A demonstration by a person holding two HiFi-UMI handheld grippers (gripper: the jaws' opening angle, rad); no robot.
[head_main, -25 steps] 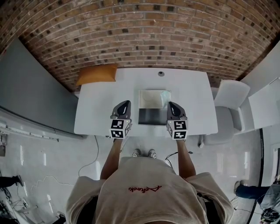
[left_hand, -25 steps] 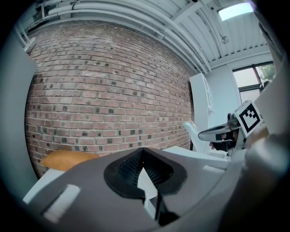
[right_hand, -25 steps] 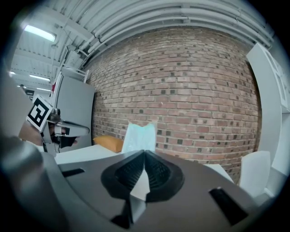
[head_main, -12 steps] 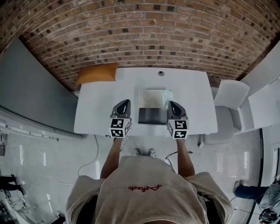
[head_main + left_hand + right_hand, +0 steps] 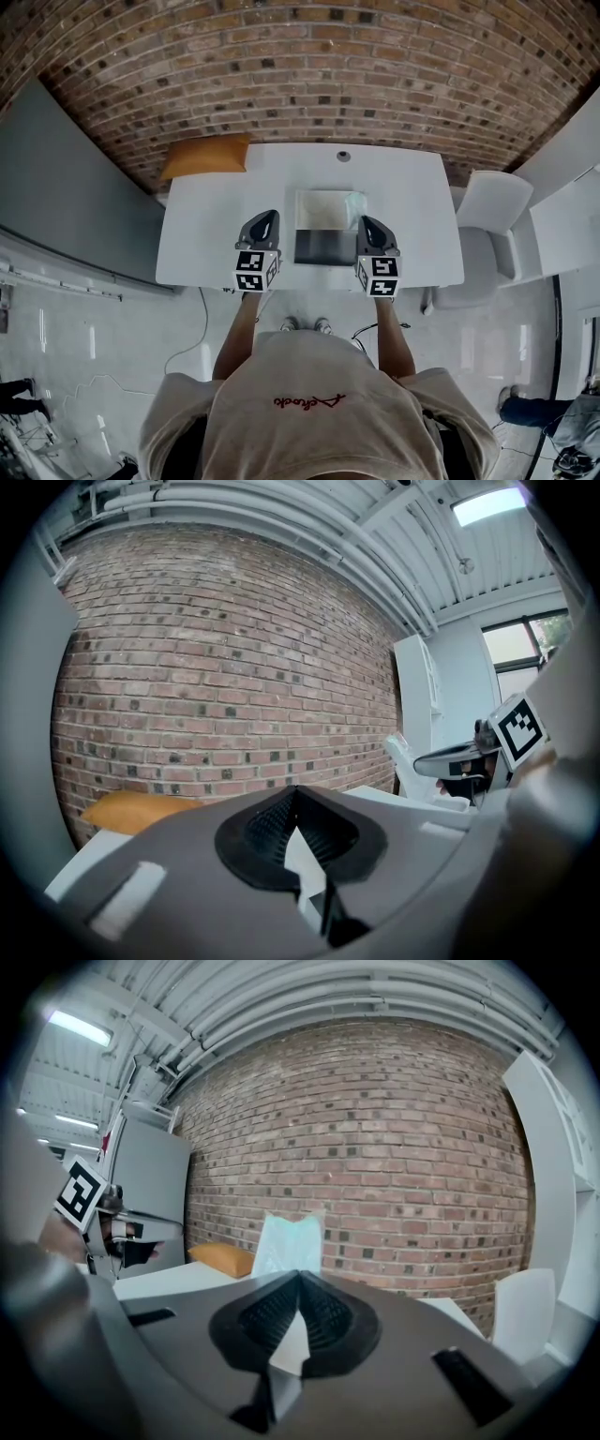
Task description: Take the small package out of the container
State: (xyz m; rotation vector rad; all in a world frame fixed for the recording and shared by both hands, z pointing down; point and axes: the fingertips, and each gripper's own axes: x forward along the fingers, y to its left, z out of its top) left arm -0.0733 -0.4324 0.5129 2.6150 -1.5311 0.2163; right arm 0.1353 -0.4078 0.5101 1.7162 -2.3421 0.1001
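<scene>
The container (image 5: 327,246) is an open box in the middle of the white table (image 5: 206,234), with a pale greenish bag (image 5: 330,208) at its far end. Its near half looks dark, and I cannot make out a small package inside. My left gripper (image 5: 270,217) rests just left of the box and my right gripper (image 5: 364,223) just right of it. Both are shut and hold nothing. In the right gripper view the bag (image 5: 291,1239) stands up beyond the shut jaws (image 5: 300,1274). The left gripper view shows its closed jaws (image 5: 295,789) and the right gripper (image 5: 469,757) off to the side.
An orange padded package (image 5: 206,157) lies at the table's far left corner, and a small grey round thing (image 5: 343,157) sits at the far edge. A white chair (image 5: 487,234) stands to the right. A brick wall (image 5: 309,75) is behind the table.
</scene>
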